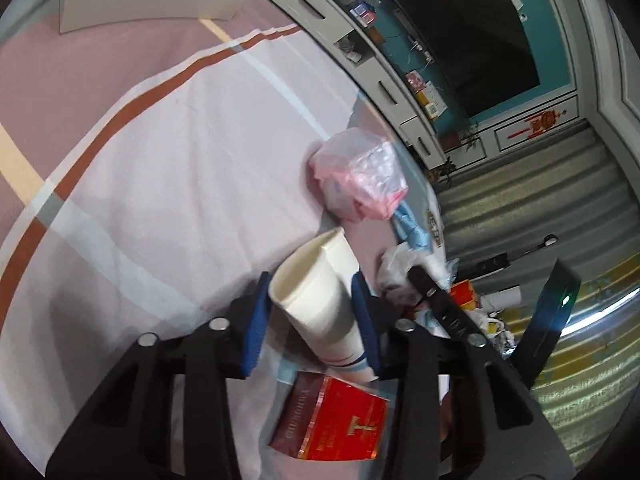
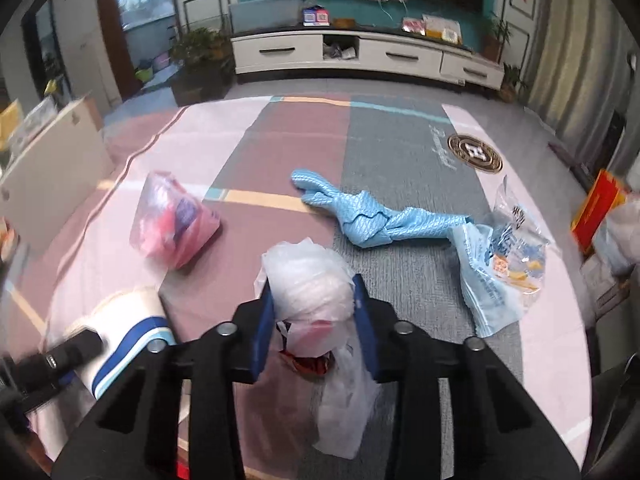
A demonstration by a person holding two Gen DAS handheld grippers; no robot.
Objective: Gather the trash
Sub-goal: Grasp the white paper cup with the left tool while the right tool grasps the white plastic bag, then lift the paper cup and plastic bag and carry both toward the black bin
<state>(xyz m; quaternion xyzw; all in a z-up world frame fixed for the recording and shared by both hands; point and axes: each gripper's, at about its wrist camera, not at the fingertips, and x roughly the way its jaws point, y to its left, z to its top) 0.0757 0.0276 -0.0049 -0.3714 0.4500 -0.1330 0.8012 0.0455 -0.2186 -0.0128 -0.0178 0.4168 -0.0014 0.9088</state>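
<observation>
A white paper cup [image 1: 316, 304] with blue stripes near its base lies on its side on the pink-and-grey bedsheet [image 1: 160, 160], and my left gripper [image 1: 311, 284] is shut on it. The cup [image 2: 128, 320] also shows at the lower left of the right wrist view. My right gripper [image 2: 313, 286] is shut on a crumpled white plastic bag [image 2: 304, 264] with something red inside. Loose on the sheet lie a pink-filled clear bag [image 2: 172, 224], a twisted blue cloth [image 2: 372, 216] and a blue-printed wrapper [image 2: 500, 264]. A red box [image 1: 336, 420] lies under my left gripper.
A white board [image 2: 52, 152] leans at the sheet's left edge. Beyond the sheet stand a white TV cabinet [image 2: 360, 54] and potted plants [image 2: 200, 60]. Another red box [image 2: 596, 208] and bags sit off the right edge.
</observation>
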